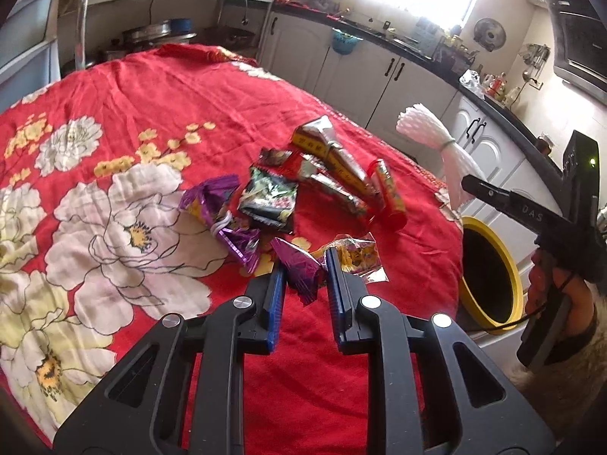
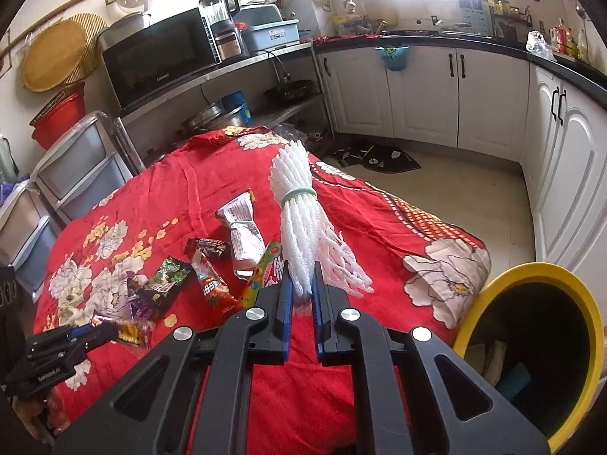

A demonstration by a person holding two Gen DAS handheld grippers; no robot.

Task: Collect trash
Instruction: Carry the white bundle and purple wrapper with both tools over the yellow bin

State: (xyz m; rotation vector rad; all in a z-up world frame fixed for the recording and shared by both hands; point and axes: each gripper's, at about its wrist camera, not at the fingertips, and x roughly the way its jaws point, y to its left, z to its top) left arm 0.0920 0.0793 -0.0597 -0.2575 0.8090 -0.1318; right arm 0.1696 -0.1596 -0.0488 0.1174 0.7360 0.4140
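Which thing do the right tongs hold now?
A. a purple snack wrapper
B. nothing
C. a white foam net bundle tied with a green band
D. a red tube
C: in the right wrist view the right tongs are closed on the white foam net bundle, lifted above the red tablecloth.

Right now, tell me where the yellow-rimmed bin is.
The yellow-rimmed bin stands off the table's right edge, low right in the right wrist view, beside the red floral cloth and near the white cabinets.
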